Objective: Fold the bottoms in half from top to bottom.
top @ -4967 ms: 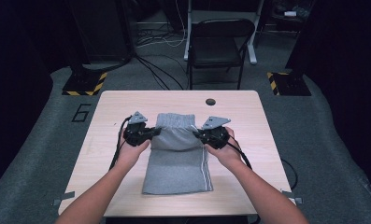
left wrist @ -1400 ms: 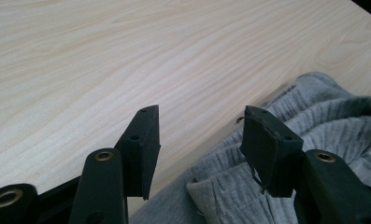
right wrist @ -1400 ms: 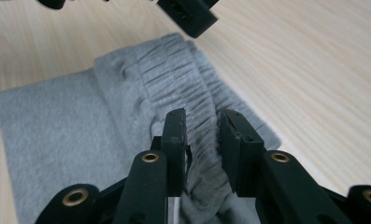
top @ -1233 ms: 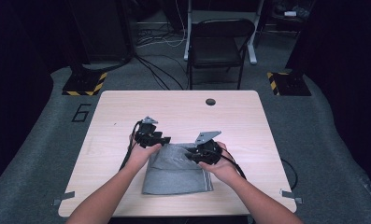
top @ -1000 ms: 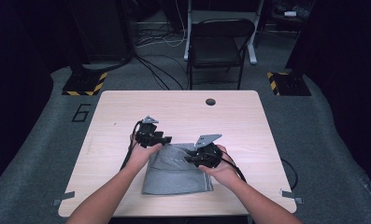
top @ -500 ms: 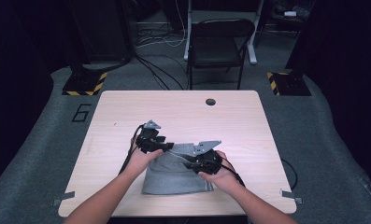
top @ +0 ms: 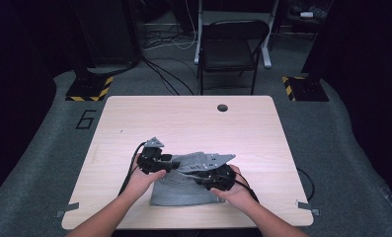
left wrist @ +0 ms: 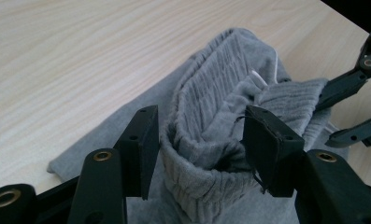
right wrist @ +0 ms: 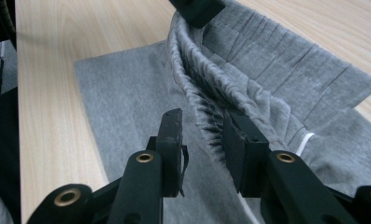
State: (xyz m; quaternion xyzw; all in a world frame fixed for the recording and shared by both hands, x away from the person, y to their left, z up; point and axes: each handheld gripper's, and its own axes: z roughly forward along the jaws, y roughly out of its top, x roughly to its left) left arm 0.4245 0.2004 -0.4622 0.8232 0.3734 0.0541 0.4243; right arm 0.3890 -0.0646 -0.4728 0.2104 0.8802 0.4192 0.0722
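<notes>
Folding grey shorts [top: 186, 190] | waistband bunched | drawstring [right wrist: 305, 140] mostly hidden

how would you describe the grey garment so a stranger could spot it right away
On the pale wooden table, look at the near edge between the person's two hands. The folded grey ribbed-waistband garment lies there, the one soft cloth item, its elastic band lifted.

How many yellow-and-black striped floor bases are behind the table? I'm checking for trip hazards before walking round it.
2. One striped base sits on the floor beyond the table's far left corner; the other striped base lies beyond the far right corner, right of the chair. The dark surroundings may hide more.
</notes>
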